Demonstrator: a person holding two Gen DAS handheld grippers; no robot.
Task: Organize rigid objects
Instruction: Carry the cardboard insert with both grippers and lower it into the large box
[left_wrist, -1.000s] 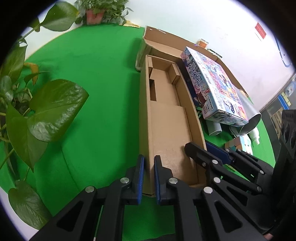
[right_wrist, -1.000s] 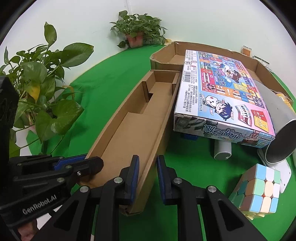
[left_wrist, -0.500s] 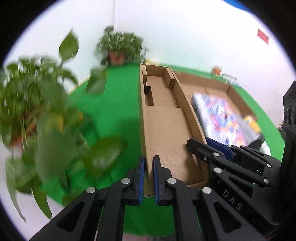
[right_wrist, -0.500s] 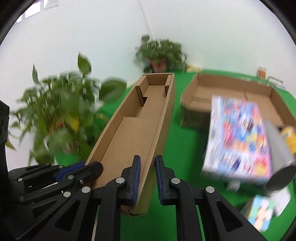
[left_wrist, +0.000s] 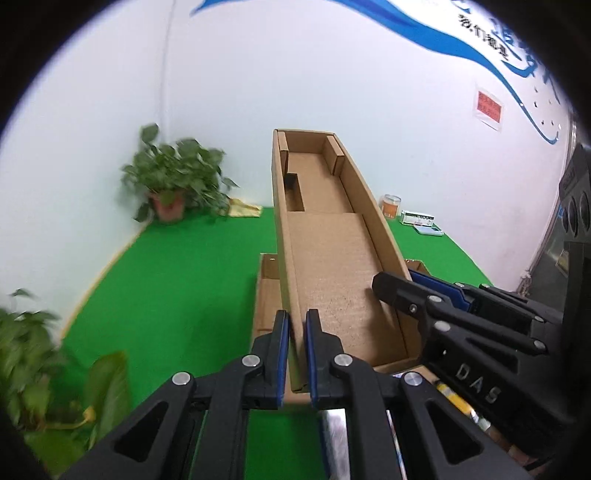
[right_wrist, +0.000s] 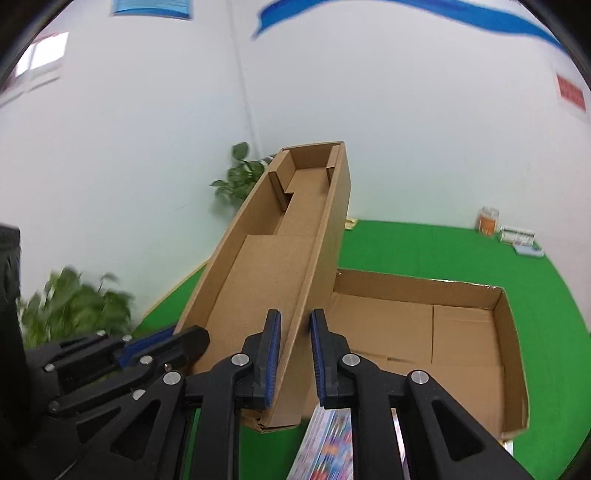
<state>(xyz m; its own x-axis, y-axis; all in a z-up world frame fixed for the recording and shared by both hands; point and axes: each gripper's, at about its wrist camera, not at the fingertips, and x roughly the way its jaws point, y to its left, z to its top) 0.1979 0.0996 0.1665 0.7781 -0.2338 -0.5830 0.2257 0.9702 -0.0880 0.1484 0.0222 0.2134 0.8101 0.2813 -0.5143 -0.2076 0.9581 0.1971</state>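
Both grippers are clamped on the long cardboard tray: left gripper on its left wall, right gripper on its right wall. The tray hangs mid-frame above the green tabletop. It looks light and stiff, though thin walls may flex; gripping opposite walls near one end seems sensible.

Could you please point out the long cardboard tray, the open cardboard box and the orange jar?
long cardboard tray (left_wrist: 328, 258), left wrist view, inner floor.
open cardboard box (right_wrist: 461, 328), right wrist view, inner floor.
orange jar (right_wrist: 487, 221), right wrist view, its body.
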